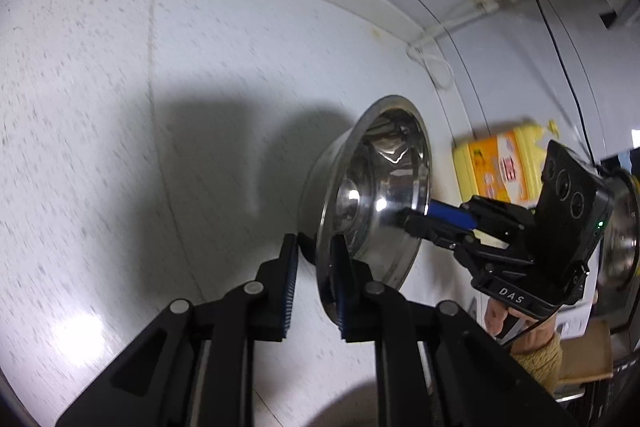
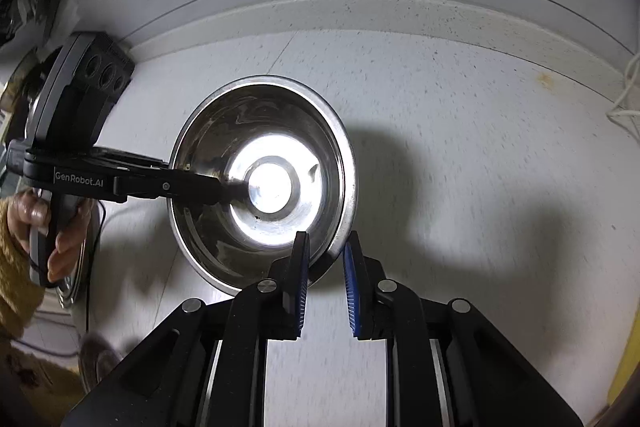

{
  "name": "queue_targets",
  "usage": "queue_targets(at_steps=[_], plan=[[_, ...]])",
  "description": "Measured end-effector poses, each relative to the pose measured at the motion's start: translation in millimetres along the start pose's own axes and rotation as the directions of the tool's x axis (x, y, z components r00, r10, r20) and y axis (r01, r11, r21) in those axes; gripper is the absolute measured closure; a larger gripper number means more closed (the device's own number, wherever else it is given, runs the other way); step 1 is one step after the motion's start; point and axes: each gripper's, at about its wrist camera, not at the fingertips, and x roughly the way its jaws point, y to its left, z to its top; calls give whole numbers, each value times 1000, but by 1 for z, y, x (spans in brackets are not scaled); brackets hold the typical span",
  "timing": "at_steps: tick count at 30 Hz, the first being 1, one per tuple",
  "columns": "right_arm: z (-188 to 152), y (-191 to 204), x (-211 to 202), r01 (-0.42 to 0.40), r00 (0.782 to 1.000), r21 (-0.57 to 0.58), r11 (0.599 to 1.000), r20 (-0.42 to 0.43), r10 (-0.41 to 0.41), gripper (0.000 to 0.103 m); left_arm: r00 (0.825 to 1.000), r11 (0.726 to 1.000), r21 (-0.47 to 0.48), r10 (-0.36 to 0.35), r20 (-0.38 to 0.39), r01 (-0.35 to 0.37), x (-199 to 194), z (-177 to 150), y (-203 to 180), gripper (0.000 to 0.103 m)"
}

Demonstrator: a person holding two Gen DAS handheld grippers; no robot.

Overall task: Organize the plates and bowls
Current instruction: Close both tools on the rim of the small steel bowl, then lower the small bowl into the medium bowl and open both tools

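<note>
White speckled countertop [image 1: 120,131] fills both views, with a raised ledge at the wall. Left gripper [image 1: 314,247] is clamped on the rim of a steel bowl [image 1: 380,195], one finger inside, one outside. Right gripper [image 2: 326,251] pinches the opposite rim the same way. Between them the bowl hangs above the counter. Beyond it stands a yellow bottle [image 1: 504,163] near a white cable [image 1: 436,63].
</note>
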Motion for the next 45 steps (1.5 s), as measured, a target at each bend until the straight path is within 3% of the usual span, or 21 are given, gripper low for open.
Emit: queue_targets(at_steps=[7, 17, 25, 37, 45], plan=[[-25, 18, -28, 51, 999, -29, 998, -8, -51, 88, 1000, 998, 61, -4, -26, 5, -5, -34, -27, 89], [-49, 42, -58, 103, 995, -29, 994, 13, -103, 88, 995, 987, 155, 46, -86, -32, -4, -79, -57, 89], [-60, 60, -78, 105, 994, -39, 994, 29, -104, 88, 995, 984, 173, 42, -87, -27, -33, -110, -68, 89], [-116, 108, -110, 26, 997, -18, 999, 72, -25, 88, 992, 994, 103, -35, -117, 47, -95, -191, -77, 88], [-149, 134, -95, -30, 999, -5, 1000, 22, 30, 88, 991, 995, 26, -94, -98, 97, -107, -250, -69, 89]])
